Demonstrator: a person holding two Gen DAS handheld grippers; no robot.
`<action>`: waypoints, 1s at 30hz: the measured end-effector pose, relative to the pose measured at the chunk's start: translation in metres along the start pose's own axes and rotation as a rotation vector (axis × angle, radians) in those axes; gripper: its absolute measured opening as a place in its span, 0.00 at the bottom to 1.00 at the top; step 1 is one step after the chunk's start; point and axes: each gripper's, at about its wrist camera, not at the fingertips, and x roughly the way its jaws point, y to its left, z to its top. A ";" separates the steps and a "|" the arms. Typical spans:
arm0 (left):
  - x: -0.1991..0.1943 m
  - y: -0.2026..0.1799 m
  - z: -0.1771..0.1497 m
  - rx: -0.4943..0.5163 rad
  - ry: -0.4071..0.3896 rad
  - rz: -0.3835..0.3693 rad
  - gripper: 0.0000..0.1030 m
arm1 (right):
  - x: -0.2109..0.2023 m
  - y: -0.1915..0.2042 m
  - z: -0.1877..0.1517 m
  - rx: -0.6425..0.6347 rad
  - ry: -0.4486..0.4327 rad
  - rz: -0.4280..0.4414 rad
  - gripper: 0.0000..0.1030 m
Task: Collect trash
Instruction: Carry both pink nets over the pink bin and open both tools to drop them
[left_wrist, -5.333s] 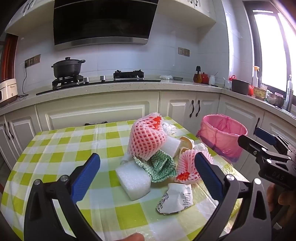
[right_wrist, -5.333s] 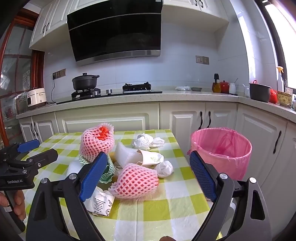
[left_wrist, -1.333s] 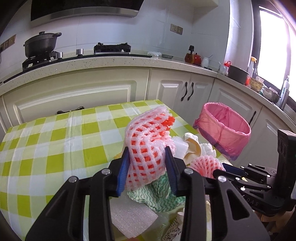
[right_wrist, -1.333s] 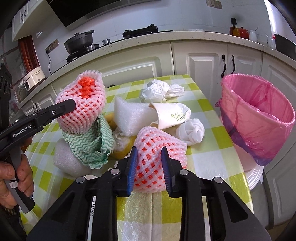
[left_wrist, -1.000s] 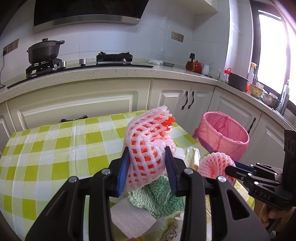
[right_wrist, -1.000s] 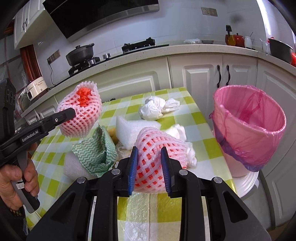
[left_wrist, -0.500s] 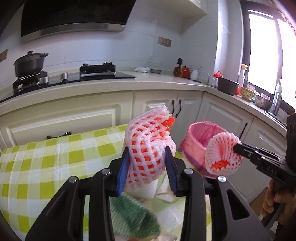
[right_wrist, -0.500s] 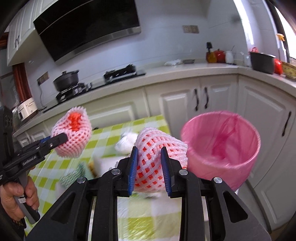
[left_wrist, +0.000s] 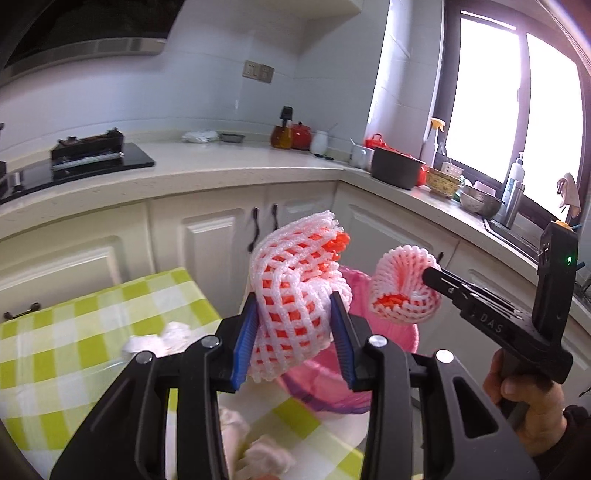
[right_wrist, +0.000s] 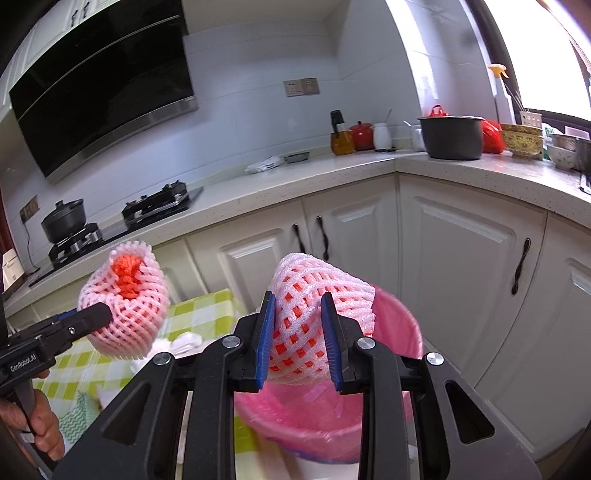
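The left claw (left_wrist: 293, 334) was clamped on a pink-and-red foam fruit net (left_wrist: 295, 295), its blue pads (left_wrist: 244, 338) pressing into the mesh from both sides. The right claw (right_wrist: 297, 338) likewise gripped a second foam net (right_wrist: 314, 314), which bulged above its narrow-set pads. Each claw appeared in the other's view: the right one (left_wrist: 428, 275), held by a hand (left_wrist: 528, 406), carried its net (left_wrist: 404, 286) at the right of the left wrist view; the left one (right_wrist: 105, 314) carried its net (right_wrist: 123, 301) at the left of the right wrist view. Both nets were held in the air, clear of the table (left_wrist: 74, 332) with its green-checked cloth. The pink-lined trash bin (right_wrist: 391, 369) stood beside the table's edge, directly behind and below the right claw's net. Crumpled white tissue (left_wrist: 155, 338) lay on the cloth, blurred. White kitchen cabinets (right_wrist: 461, 277) filled the background.
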 end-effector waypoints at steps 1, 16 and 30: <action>0.012 -0.005 0.003 -0.005 0.013 -0.013 0.36 | 0.004 -0.005 0.001 0.008 0.001 -0.004 0.25; 0.094 -0.027 0.007 -0.034 0.126 -0.060 0.72 | 0.044 -0.060 -0.009 0.079 0.050 -0.060 0.59; -0.005 0.027 -0.025 -0.106 0.037 0.041 0.75 | -0.011 -0.046 -0.031 0.096 -0.013 -0.061 0.75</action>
